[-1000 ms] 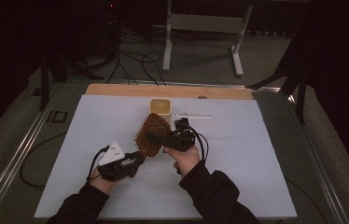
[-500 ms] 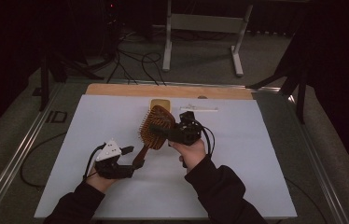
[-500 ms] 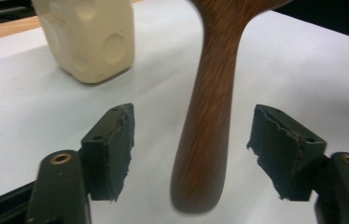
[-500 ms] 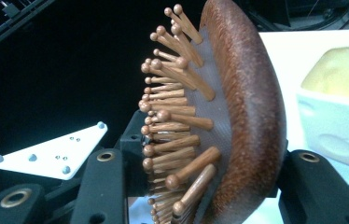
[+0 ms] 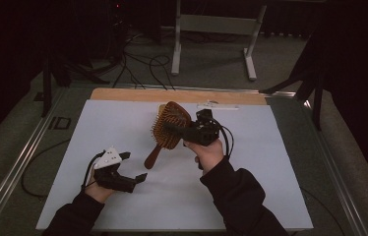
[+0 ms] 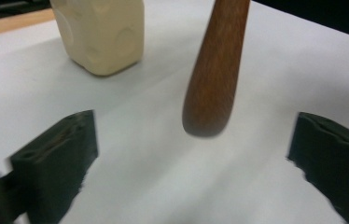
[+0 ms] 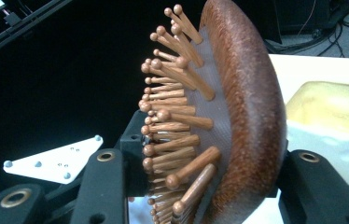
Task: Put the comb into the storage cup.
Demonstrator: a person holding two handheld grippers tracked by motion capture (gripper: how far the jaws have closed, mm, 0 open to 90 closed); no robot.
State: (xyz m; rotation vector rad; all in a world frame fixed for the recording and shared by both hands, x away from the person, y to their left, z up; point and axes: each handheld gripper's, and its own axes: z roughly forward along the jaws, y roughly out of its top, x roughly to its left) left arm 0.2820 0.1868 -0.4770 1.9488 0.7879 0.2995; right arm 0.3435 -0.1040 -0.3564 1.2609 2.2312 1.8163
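A wooden paddle hairbrush point(image 5: 174, 116) hangs tilted above the white mat, bristles facing left. My right gripper point(image 5: 174, 129) is shut on its head point(image 7: 252, 116), one jaw among the bristle pins and one on the rounded back. The brush handle point(image 5: 153, 156) points down-left. My left gripper point(image 5: 134, 166) sits low at the front left, and its jaws have just been opening. They stand wide apart, and the handle's rounded end point(image 6: 207, 116) hovers just beyond the left gripper point(image 6: 193, 161), touching neither pad.
A cream-coloured moulded container point(image 6: 100, 32) stands on the white mat point(image 5: 270, 172) behind the brush, also seen as the cream container point(image 7: 331, 112). A small white item point(image 5: 216, 105) lies near the wooden strip point(image 5: 123, 94) at the far edge. Table rails run along both sides.
The left jaws opened off the brush handle and that hand drew back toward the front left. The right hand lifted the brush higher, its handle swinging clear.
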